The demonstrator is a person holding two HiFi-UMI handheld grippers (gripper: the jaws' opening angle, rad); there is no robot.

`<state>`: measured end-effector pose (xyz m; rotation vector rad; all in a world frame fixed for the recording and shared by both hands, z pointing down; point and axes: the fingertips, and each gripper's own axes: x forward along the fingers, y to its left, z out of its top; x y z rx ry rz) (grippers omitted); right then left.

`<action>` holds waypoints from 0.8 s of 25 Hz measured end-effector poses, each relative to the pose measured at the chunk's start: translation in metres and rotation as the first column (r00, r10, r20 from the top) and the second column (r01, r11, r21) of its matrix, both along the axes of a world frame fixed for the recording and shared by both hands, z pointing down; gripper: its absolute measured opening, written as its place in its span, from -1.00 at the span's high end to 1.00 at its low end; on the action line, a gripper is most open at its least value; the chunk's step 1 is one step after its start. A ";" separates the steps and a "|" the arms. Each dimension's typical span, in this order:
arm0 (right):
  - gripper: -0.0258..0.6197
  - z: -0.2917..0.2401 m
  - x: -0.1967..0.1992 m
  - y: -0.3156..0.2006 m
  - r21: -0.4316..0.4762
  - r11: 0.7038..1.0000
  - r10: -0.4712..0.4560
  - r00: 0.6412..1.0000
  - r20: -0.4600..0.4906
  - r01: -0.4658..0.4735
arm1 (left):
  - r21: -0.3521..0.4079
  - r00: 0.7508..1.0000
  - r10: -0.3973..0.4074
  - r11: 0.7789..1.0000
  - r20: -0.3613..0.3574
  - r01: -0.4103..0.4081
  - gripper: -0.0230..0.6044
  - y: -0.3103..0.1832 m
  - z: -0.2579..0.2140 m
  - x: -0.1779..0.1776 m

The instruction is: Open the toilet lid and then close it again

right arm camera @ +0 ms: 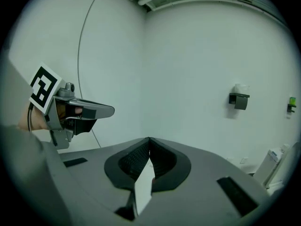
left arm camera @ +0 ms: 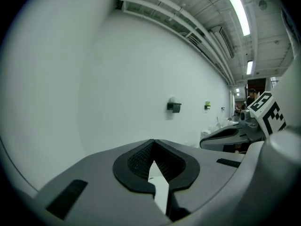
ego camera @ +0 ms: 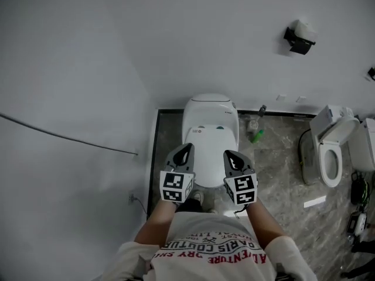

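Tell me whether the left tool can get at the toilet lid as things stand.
Probably yes. The left tool, shut, hangs over the left edge of the closed toilet lid with nothing visible between them; it looks to need only lowering.

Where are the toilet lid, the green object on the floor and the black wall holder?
toilet lid (ego camera: 209,152): head view, middle of its white top.
green object (ego camera: 258,136): head view, its middle.
black wall holder (right arm camera: 240,100): right gripper view, its dark front.
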<state>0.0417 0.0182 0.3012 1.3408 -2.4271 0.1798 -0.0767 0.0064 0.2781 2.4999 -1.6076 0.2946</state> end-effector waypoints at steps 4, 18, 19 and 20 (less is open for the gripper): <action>0.87 -0.033 0.000 -0.005 0.018 0.999 0.041 0.999 0.024 -0.041 | 0.005 0.999 0.007 1.000 -0.046 -0.007 0.90 0.000 -0.033 -0.011; 0.87 -0.089 -0.004 -0.035 0.099 0.991 0.078 0.994 0.073 -0.085 | 0.132 0.997 0.062 0.990 -0.055 -0.055 0.90 -0.026 -0.106 -0.011; 0.87 -0.089 -0.001 -0.037 0.093 0.991 0.086 0.993 0.082 -0.094 | 0.129 0.997 0.061 0.990 -0.052 -0.054 0.90 -0.027 -0.105 -0.011; 0.87 -0.088 0.002 -0.039 0.088 0.991 0.092 0.992 0.087 -0.100 | 0.126 0.997 0.060 0.991 -0.055 -0.052 0.90 -0.029 -0.104 -0.010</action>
